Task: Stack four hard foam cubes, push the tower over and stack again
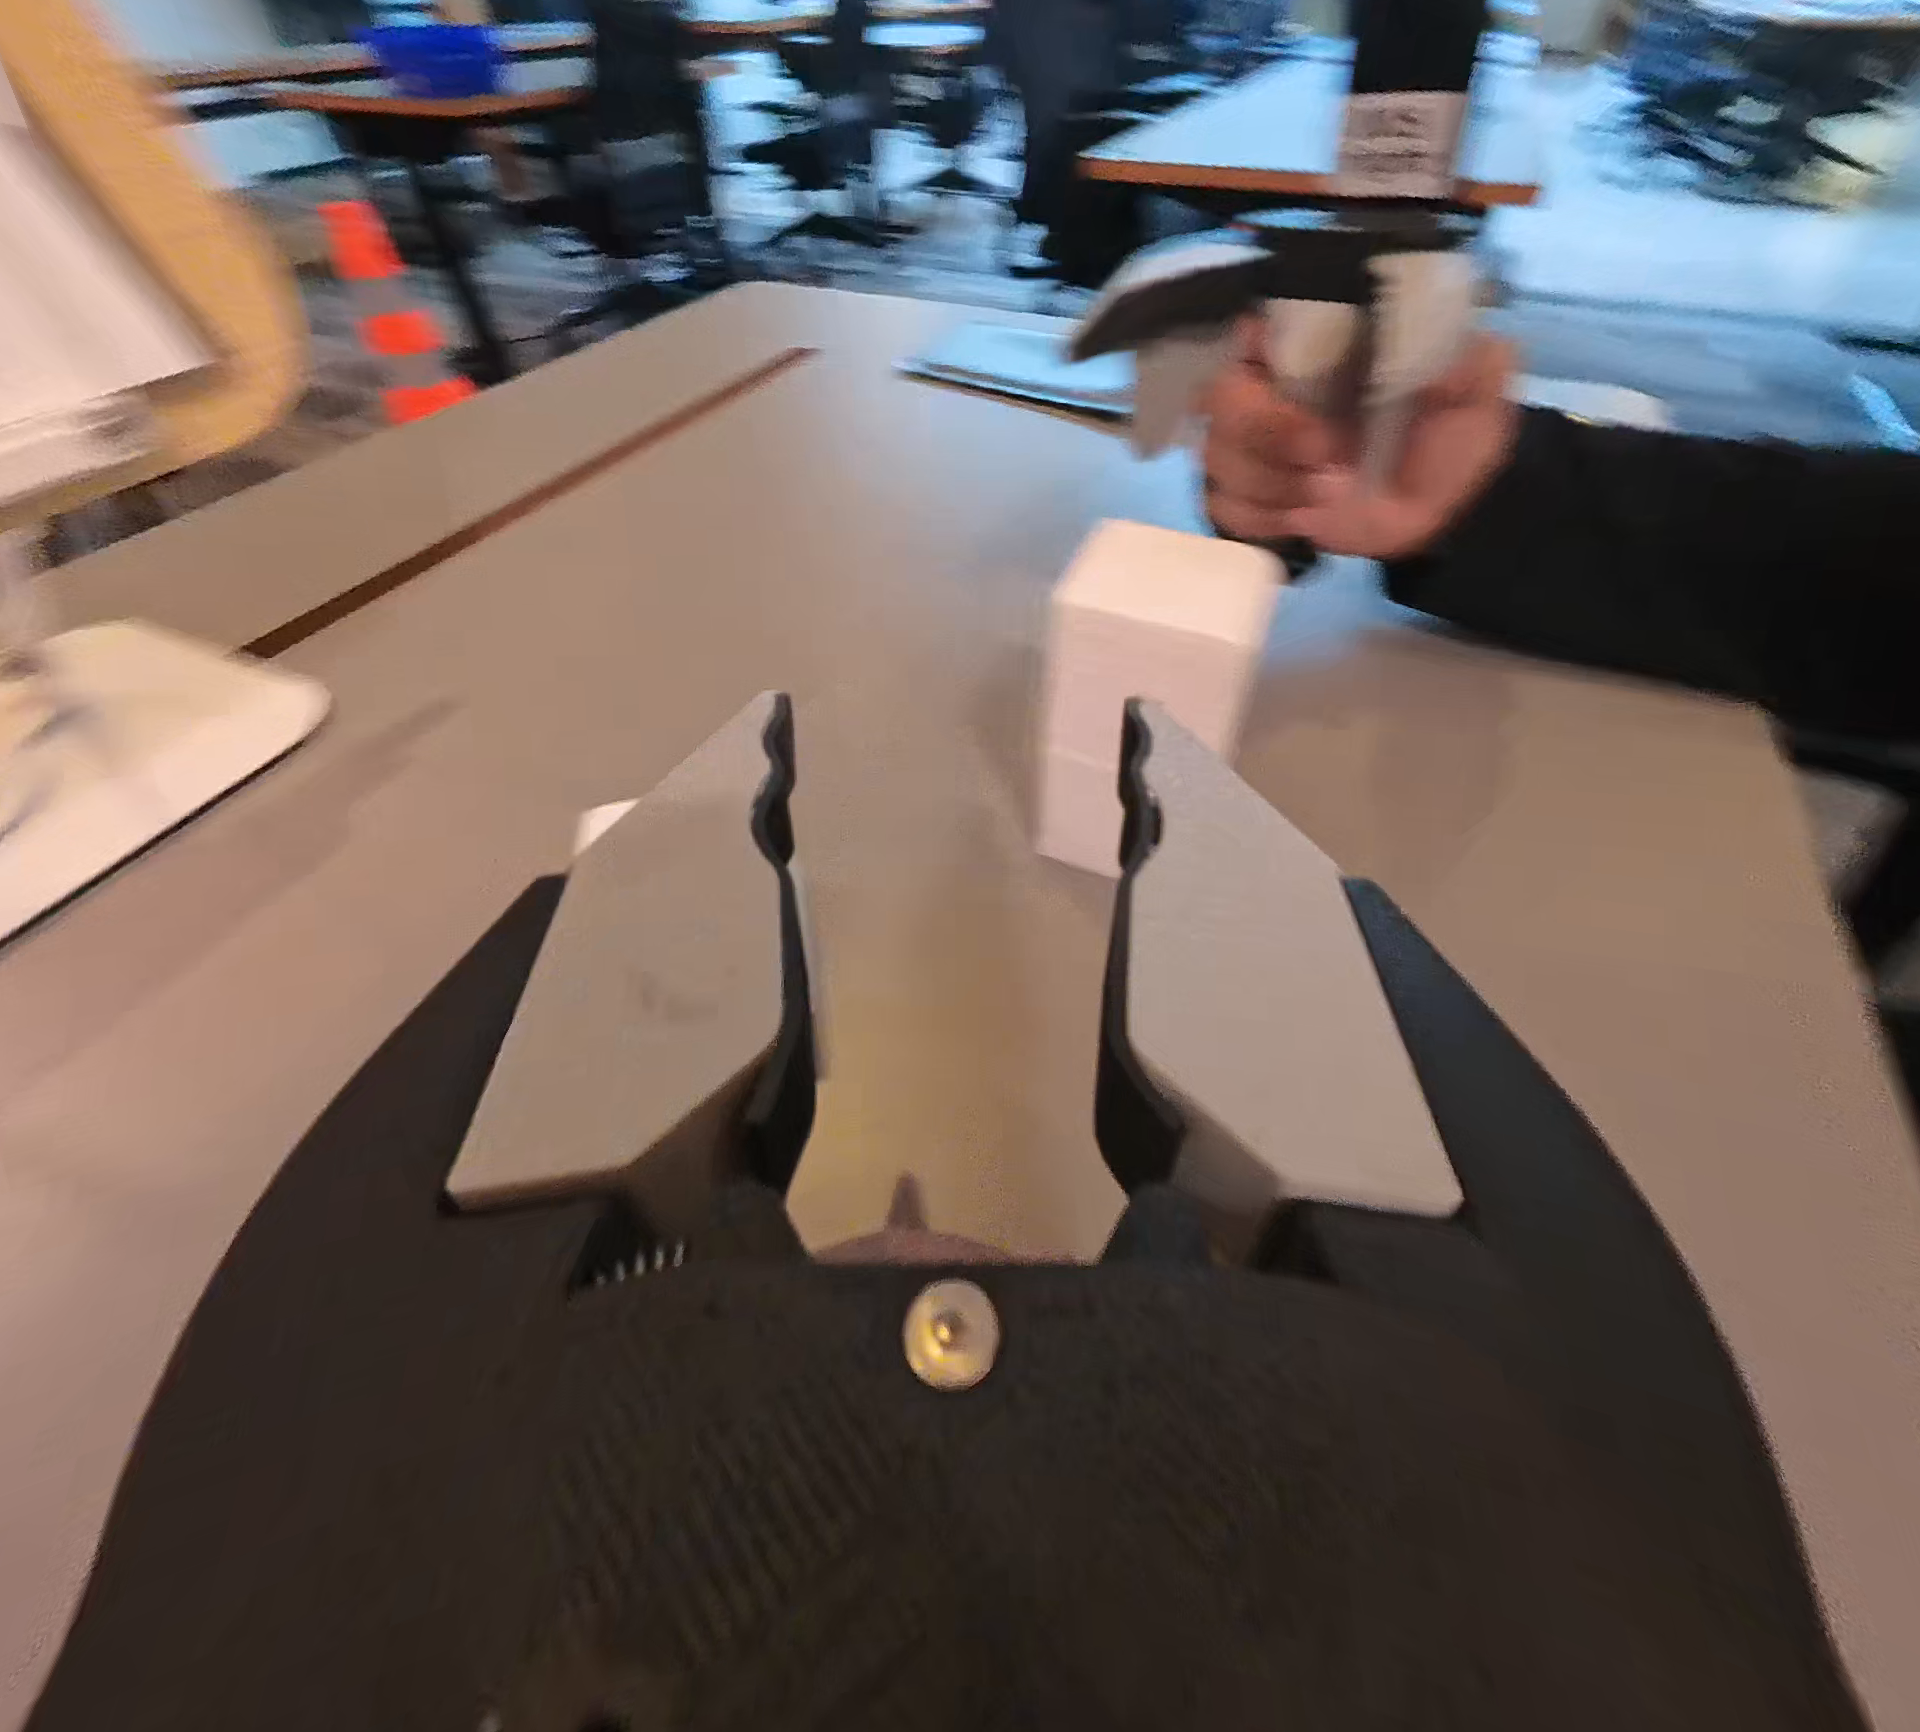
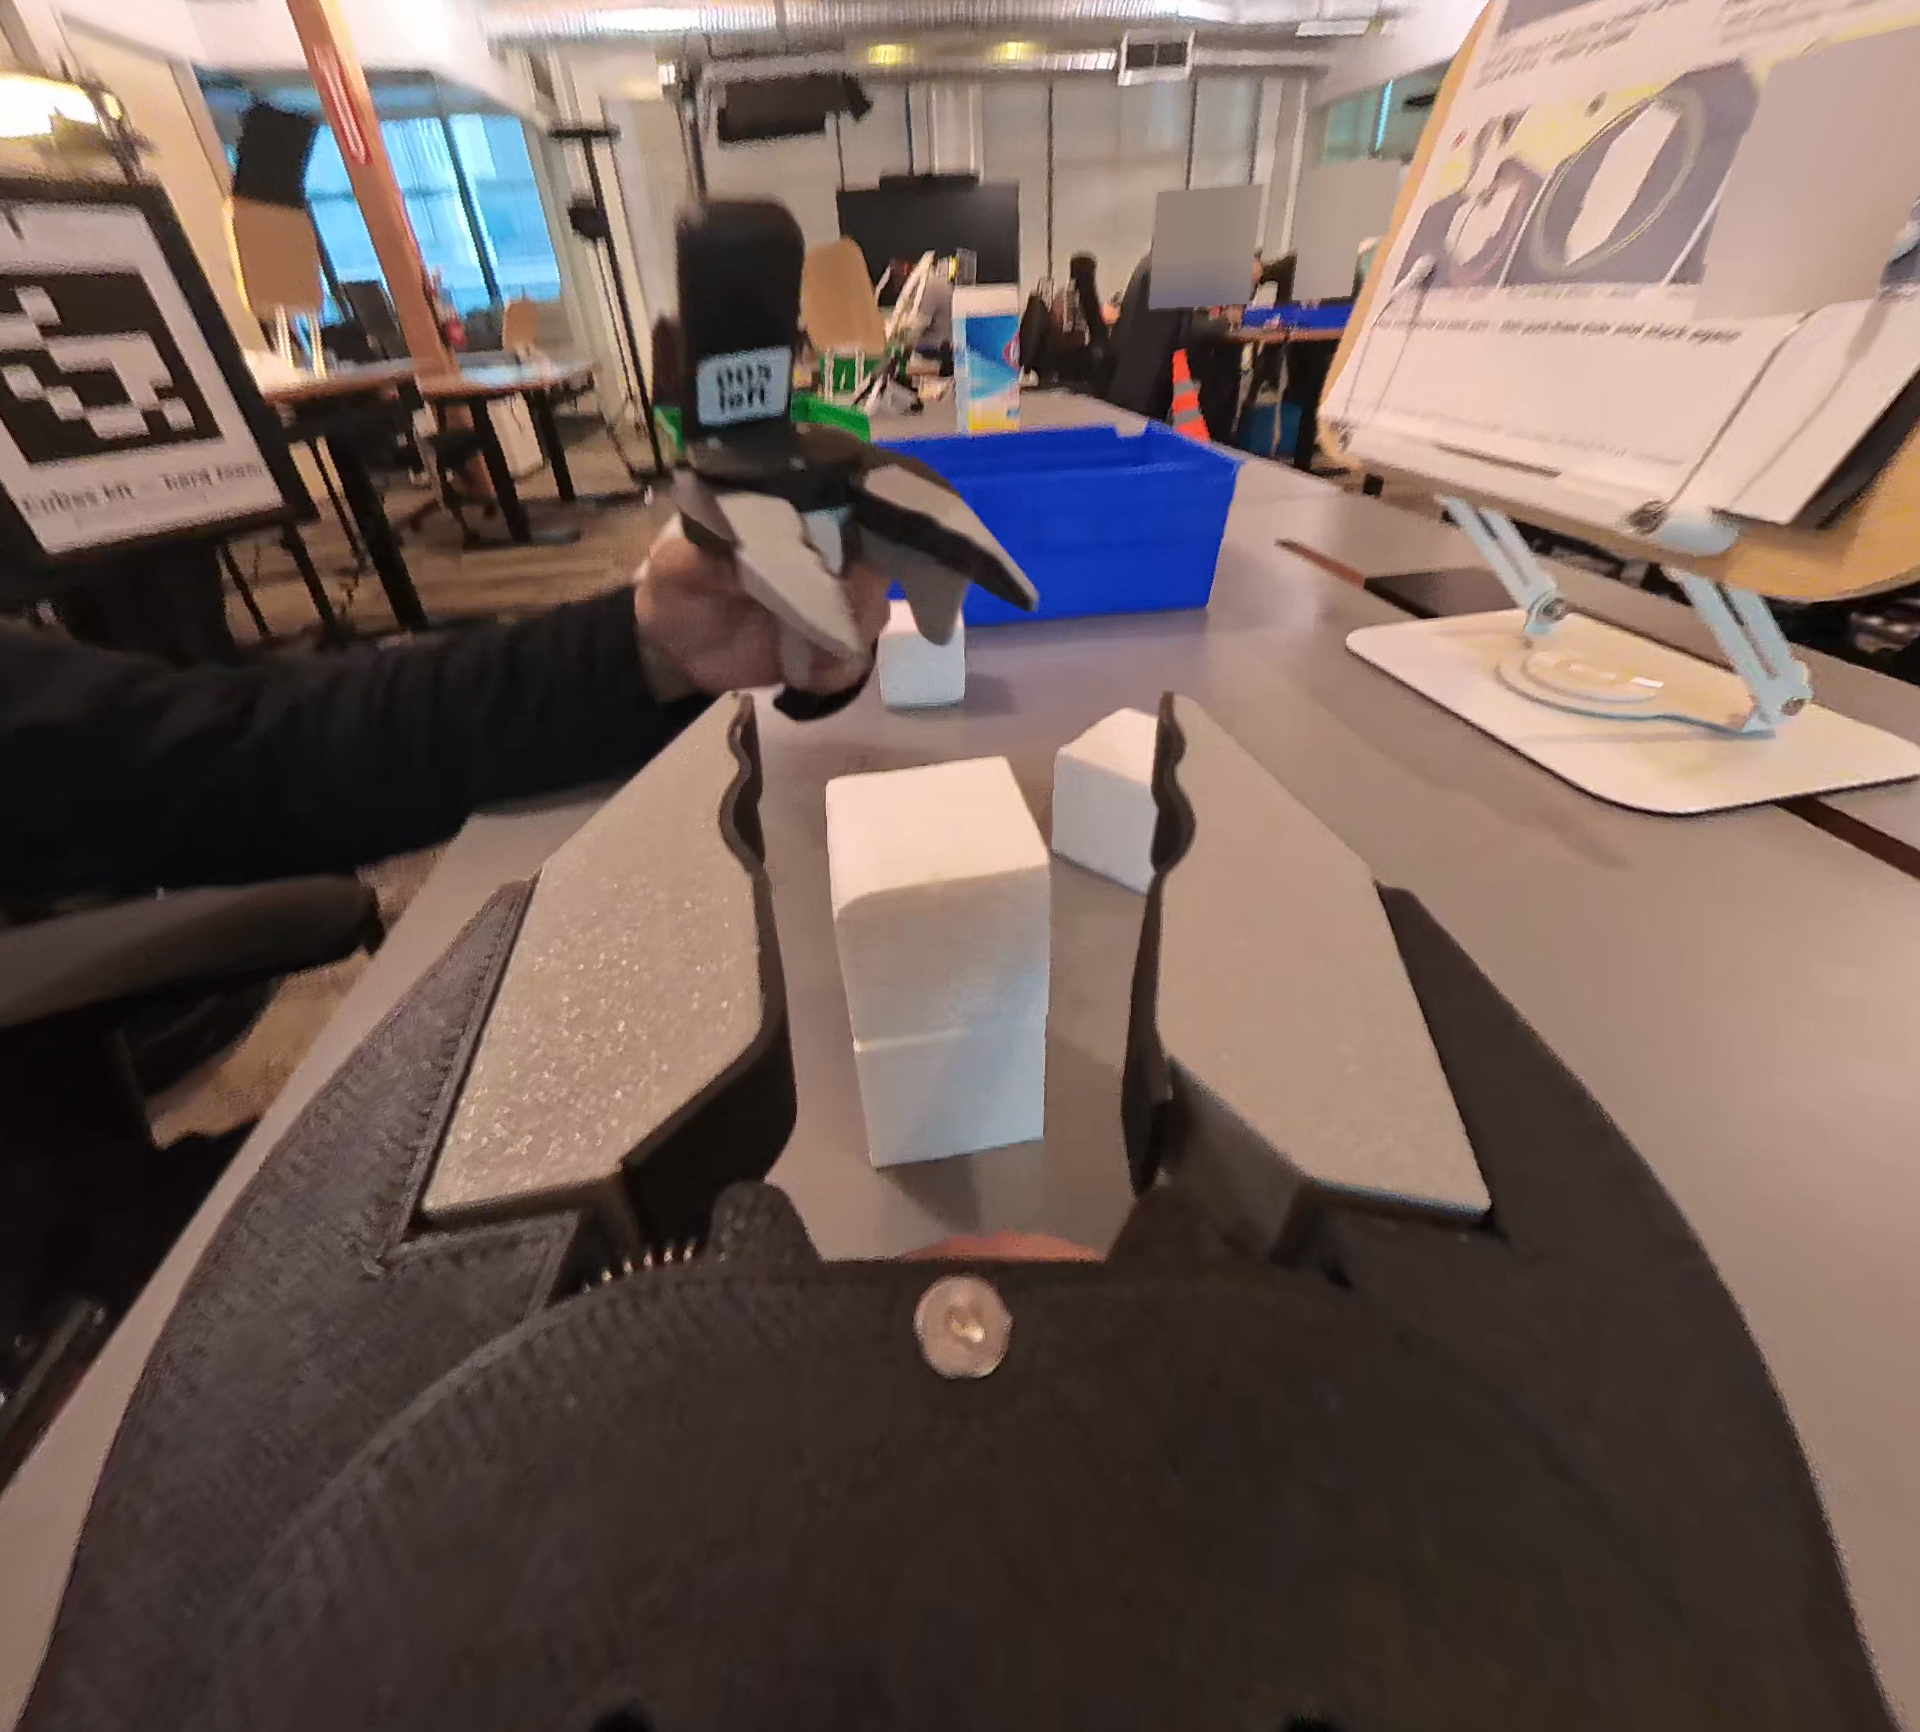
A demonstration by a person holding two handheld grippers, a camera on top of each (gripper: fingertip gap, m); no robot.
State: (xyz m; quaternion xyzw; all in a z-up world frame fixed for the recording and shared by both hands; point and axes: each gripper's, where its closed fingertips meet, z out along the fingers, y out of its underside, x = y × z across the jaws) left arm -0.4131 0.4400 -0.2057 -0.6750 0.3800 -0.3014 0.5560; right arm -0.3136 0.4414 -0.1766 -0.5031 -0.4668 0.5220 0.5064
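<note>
A stack of two white foam cubes (image 2: 935,955) stands on the grey table (image 2: 1558,1007). It shows between the fingers of my open, empty right gripper (image 2: 956,747), with a gap on each side. A third cube (image 2: 1101,799) lies just beyond, partly behind the right finger. A fourth cube (image 2: 920,669) sits farther off under my left gripper (image 2: 914,612). In the left wrist view my left gripper (image 1: 956,747) is open and empty. There the stack (image 1: 1153,674) stands ahead to the right, a cube corner (image 1: 603,825) peeks beside the left finger, and the right gripper (image 1: 1122,373) hovers behind the stack.
A blue bin (image 2: 1091,519) stands at the table's far side. A document stand with a white base (image 2: 1621,716) stands on the right, seen at the left edge of the left wrist view (image 1: 135,747). A dark seam (image 1: 540,498) runs across the table. Desks and chairs fill the room behind. Spacing between my two grippers at the tips: around 12 cm.
</note>
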